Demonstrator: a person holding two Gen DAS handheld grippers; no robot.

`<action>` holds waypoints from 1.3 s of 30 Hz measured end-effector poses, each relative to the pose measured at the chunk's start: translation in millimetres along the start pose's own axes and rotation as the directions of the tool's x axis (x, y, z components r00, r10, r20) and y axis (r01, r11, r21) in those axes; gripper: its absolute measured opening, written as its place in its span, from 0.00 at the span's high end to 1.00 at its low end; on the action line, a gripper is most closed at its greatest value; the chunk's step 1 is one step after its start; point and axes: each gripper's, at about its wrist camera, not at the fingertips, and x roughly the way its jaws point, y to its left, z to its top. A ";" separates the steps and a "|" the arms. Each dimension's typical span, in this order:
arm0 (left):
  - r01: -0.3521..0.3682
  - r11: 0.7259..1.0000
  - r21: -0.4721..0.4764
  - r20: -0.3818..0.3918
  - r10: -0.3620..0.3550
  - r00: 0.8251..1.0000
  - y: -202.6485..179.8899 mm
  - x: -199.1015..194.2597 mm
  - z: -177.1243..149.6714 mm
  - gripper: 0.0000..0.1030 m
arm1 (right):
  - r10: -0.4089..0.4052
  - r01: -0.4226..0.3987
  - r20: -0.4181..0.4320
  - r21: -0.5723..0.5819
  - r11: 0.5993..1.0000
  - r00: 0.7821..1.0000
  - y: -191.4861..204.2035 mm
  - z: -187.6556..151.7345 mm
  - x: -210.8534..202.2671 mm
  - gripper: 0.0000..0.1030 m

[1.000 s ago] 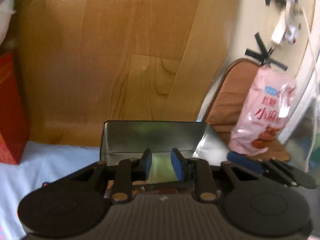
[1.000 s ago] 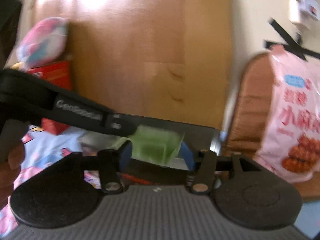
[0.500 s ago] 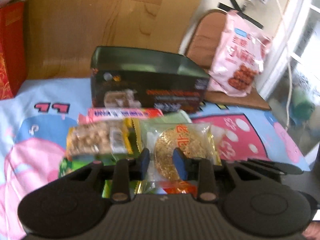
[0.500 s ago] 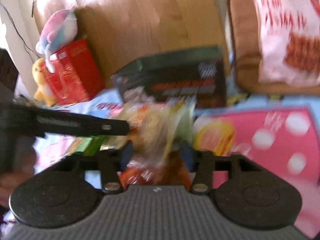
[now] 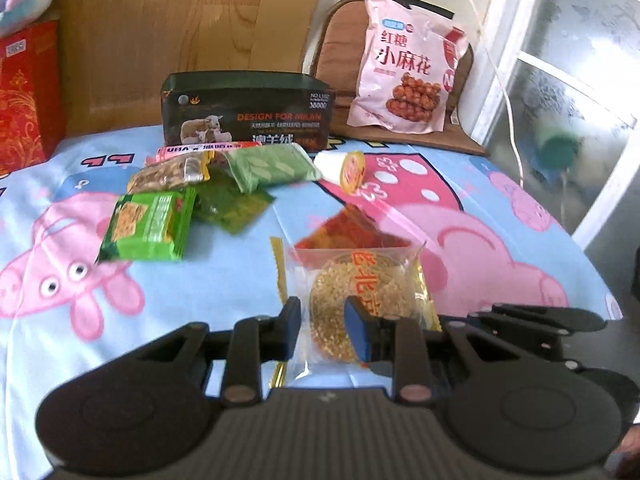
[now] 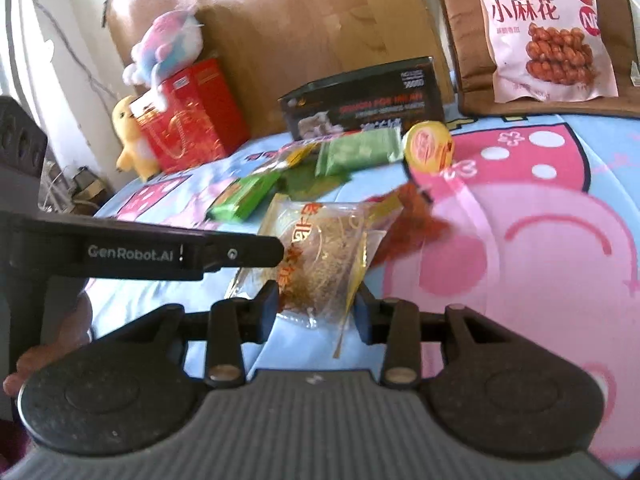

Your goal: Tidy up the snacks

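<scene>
A clear packet with a round golden rice cake (image 5: 356, 292) lies on the cartoon-print cloth, and my left gripper (image 5: 322, 328) sits around its near end with the jaws partly closed, pads at its sides. In the right wrist view the same packet (image 6: 324, 252) lies between the fingers of my right gripper (image 6: 316, 312), also partly open around it. A red-orange packet (image 5: 348, 232) lies just behind. Further back lie several green snack packets (image 5: 148, 224), a nut bar (image 5: 172, 172), a pale green packet (image 5: 272, 164) and a small cup (image 5: 346, 166). The dark open box (image 5: 248, 114) stands behind them.
A large pink snack bag (image 5: 408, 80) leans on a brown cushion (image 5: 340, 40) at back right. A red box (image 5: 24, 92) stands at back left, with plush toys (image 6: 164, 48) on it. A wooden panel (image 5: 180, 20) backs the bed. The cloth's right edge drops by a window.
Both grippers have pulled back and down from the dark box to the near part of the cloth, and now frame the rice cake packet. The snack pile lies further away.
</scene>
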 end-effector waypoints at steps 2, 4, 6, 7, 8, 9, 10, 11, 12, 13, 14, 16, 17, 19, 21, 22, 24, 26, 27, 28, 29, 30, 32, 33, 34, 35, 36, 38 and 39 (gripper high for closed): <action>-0.001 1.000 -0.011 -0.002 0.001 1.000 0.7 -5.1 -3.8 0.75 | 0.001 -0.001 0.004 -0.039 0.999 1.000 8.5 -5.3 -1.8 0.50; -0.002 0.999 -0.040 0.007 0.003 1.000 7.6 -13.2 -5.5 0.71 | -0.007 0.008 0.012 -0.065 0.998 1.000 12.6 -6.4 -2.7 0.48; -0.021 0.997 -0.075 0.036 0.024 0.999 17.4 -24.2 -5.4 0.61 | -0.021 0.023 0.022 -0.104 0.994 1.000 17.4 -5.3 -3.8 0.42; -0.030 0.995 -0.094 0.052 0.035 0.998 23.6 -29.2 -5.1 0.55 | -0.018 0.022 0.029 -0.120 0.992 0.999 18.7 -6.4 -5.4 0.32; -0.032 0.994 -0.108 0.059 0.039 0.998 28.8 -31.3 -4.7 0.52 | -0.012 0.016 0.032 -0.132 0.991 0.999 20.4 -7.7 -5.6 0.24; -0.026 0.992 -0.123 0.052 0.032 0.998 34.4 -31.1 -4.0 0.51 | -0.008 0.012 0.029 -0.144 0.990 1.000 22.0 -9.2 -4.5 0.22; -0.012 0.990 -0.140 0.036 0.018 0.999 38.3 -28.9 -3.3 0.49 | -0.022 0.025 0.024 -0.157 0.987 0.999 24.8 -11.3 -2.2 0.21; 0.012 0.988 -0.154 0.019 -0.009 1.000 41.9 -25.5 -2.4 0.47 | -0.046 0.048 0.015 -0.173 0.984 0.999 25.8 -12.3 1.0 0.21; 0.041 0.985 -0.165 0.005 -0.041 0.999 44.2 -21.5 -2.0 0.46 | -0.073 0.073 0.007 -0.185 0.980 0.997 25.7 -13.0 4.2 0.21; 0.062 0.983 -0.171 -0.006 -0.064 0.998 44.5 -17.3 -1.1 0.44 | -0.091 0.089 0.001 -0.189 0.978 0.996 23.9 -13.2 6.4 0.21; 0.076 0.982 -0.171 -0.019 -0.081 0.997 43.8 -11.9 0.5 0.44 | -0.096 0.094 -0.001 -0.186 0.978 0.995 22.0 -13.4 6.9 0.21; 0.084 0.983 -0.165 -0.046 -0.093 0.995 38.4 -1.3 2.0 0.43 | -0.101 0.100 0.000 -0.170 0.980 0.995 16.0 -12.0 5.7 0.21; 0.092 0.983 -0.162 -0.063 -0.103 0.993 36.3 4.5 4.1 0.42 | -0.108 0.107 0.001 -0.168 0.980 0.994 14.6 -11.7 4.9 0.21; 0.104 0.982 -0.155 -0.087 -0.118 0.989 28.7 13.6 3.7 0.41 | -0.124 0.122 0.000 -0.172 0.978 0.992 10.8 -11.9 3.2 0.22; 0.095 0.985 -0.142 -0.093 -0.109 0.990 21.4 20.4 3.1 0.38 | -0.135 0.132 -0.005 -0.177 0.975 0.991 10.0 -13.9 2.6 0.24; 0.095 0.986 -0.136 -0.093 -0.108 0.990 19.5 21.6 3.0 0.36 | -0.139 0.136 -0.003 -0.184 0.973 0.990 10.6 -14.7 2.3 0.24; 0.088 0.988 -0.123 -0.095 -0.100 0.991 16.0 23.0 4.0 0.35 | -0.150 0.147 0.002 -0.212 0.966 0.989 13.4 -15.9 3.1 0.26; 0.076 0.991 -0.113 -0.097 -0.087 0.992 14.6 22.8 5.0 0.33 | -0.157 0.154 0.007 -0.249 0.956 0.988 19.8 -16.7 6.2 0.32; 0.067 0.992 -0.107 -0.095 -0.077 0.992 14.2 21.9 5.2 0.33 | -0.156 0.152 0.009 -0.266 0.952 0.988 23.4 -16.6 8.3 0.33; 0.057 0.993 -0.103 -0.092 -0.067 0.994 14.1 20.6 5.1 0.33 | -0.153 0.150 0.013 -0.279 0.948 0.988 26.3 -16.4 10.0 0.36; 0.045 0.994 -0.098 -0.088 -0.054 0.995 14.2 19.1 5.5 0.33 | -0.149 0.148 0.017 -0.290 0.945 0.989 29.1 -16.1 11.8 0.36; 0.031 0.995 -0.093 -0.081 -0.038 0.996 14.1 17.3 5.3 0.33 | -0.149 0.149 0.023 -0.300 0.942 0.989 32.1 -15.8 13.7 0.36; 0.001 0.996 -0.084 -0.071 -0.007 0.997 15.1 14.6 4.4 0.33 | -0.152 0.153 0.027 -0.314 0.937 0.988 34.1 -15.6 17.0 0.35; -0.006 0.997 -0.083 -0.068 0.000 0.998 16.1 13.7 4.1 0.33 | -0.152 0.152 0.022 -0.313 0.938 0.988 33.9 -15.9 19.1 0.35; -0.013 0.996 -0.084 -0.065 0.008 0.998 17.0 12.9 3.6 0.33 | -0.151 0.151 0.025 -0.305 0.940 0.988 32.5 -16.3 20.0 0.34; -0.023 0.996 -0.087 -0.061 0.018 0.998 17.2 11.9 2.7 0.33 | -0.148 0.149 0.028 -0.297 0.943 0.989 31.4 -16.3 20.0 0.34; -0.030 0.996 -0.088 -0.058 0.025 0.998 17.8 11.0 2.4 0.33 | -0.150 0.152 0.031 -0.295 0.943 0.988 33.0 -16.4 20.3 0.34; -0.055 0.995 -0.088 -0.049 0.051 0.997 18.2 8.7 2.0 0.33 | -0.154 0.158 0.036 -0.295 0.942 0.987 34.4 -16.9 20.0 0.34; -0.072 0.994 -0.084 -0.043 0.069 0.997 18.2 7.3 2.1 0.34 | -0.157 0.161 0.038 -0.294 0.942 0.987 35.1 -17.1 19.8 0.34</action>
